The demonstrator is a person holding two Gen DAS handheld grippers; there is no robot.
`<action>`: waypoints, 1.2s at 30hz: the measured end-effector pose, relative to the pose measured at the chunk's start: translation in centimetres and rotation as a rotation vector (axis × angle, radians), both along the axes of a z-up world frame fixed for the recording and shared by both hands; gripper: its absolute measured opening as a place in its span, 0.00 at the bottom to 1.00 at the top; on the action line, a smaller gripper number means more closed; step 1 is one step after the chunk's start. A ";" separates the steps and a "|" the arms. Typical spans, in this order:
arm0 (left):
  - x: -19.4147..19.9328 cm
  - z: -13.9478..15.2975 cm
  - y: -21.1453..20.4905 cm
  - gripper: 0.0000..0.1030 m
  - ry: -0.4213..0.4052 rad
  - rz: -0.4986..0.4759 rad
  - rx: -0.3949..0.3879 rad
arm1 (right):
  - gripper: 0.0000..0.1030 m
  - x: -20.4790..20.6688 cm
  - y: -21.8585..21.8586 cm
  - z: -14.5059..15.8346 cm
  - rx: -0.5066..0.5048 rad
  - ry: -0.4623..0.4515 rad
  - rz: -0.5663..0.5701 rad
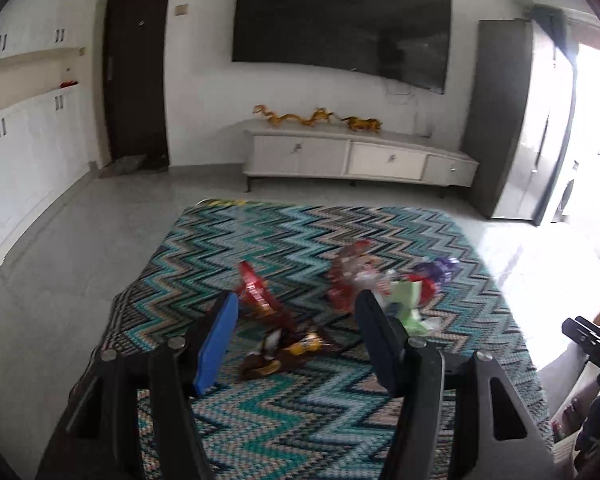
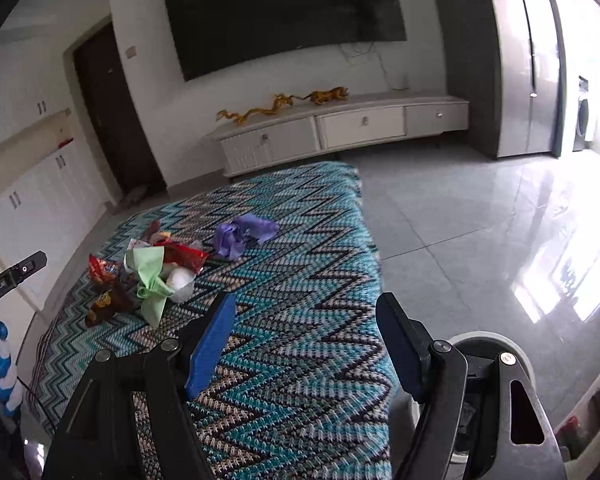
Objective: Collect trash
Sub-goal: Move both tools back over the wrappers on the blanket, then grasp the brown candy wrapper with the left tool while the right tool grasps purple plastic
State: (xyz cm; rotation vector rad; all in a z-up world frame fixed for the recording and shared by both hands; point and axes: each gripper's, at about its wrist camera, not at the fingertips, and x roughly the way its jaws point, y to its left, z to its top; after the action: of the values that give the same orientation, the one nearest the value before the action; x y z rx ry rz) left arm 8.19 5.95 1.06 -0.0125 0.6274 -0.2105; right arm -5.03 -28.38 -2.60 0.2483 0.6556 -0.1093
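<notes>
Trash lies in a loose pile on a table with a zigzag cloth (image 1: 300,420). In the left wrist view a brown and yellow wrapper (image 1: 278,354) lies between the fingers of my open, empty left gripper (image 1: 296,316), with a red wrapper (image 1: 256,292), a green wrapper (image 1: 406,304), a red-clear wrapper (image 1: 352,276) and a purple wrapper (image 1: 436,270) beyond. In the right wrist view my right gripper (image 2: 308,320) is open and empty over the cloth (image 2: 300,380), right of the brown wrapper (image 2: 106,304), green wrapper (image 2: 150,280), white wad (image 2: 180,280), red wrapper (image 2: 182,254) and purple wrapper (image 2: 242,234).
A round white bin (image 2: 488,344) stands on the floor at the table's right edge, partly behind my right gripper. A low TV cabinet (image 1: 360,156) with gold figurines and a wall TV (image 1: 340,24) stand beyond the table. White cupboards (image 1: 24,160) line the left wall.
</notes>
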 end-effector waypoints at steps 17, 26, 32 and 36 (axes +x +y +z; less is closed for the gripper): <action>11.7 -4.3 -0.7 0.58 0.051 0.024 -0.052 | 0.70 15.4 1.8 -5.0 0.041 0.045 0.134; 10.3 -2.7 1.7 0.58 0.024 0.077 -0.042 | 0.73 21.0 4.4 -5.3 0.044 0.030 0.219; 8.7 -3.7 5.2 0.58 0.057 0.179 -0.027 | 0.78 23.1 6.4 -7.3 -0.006 0.082 0.256; 7.8 -5.2 6.9 0.58 0.118 0.159 -0.071 | 0.43 23.3 7.1 -7.7 -0.009 0.117 0.279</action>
State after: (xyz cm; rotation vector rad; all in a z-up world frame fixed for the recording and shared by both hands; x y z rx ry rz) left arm 16.00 12.83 -4.16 -0.1432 0.7328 -0.0783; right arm 18.27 -21.28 -10.33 0.1398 0.8001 0.1419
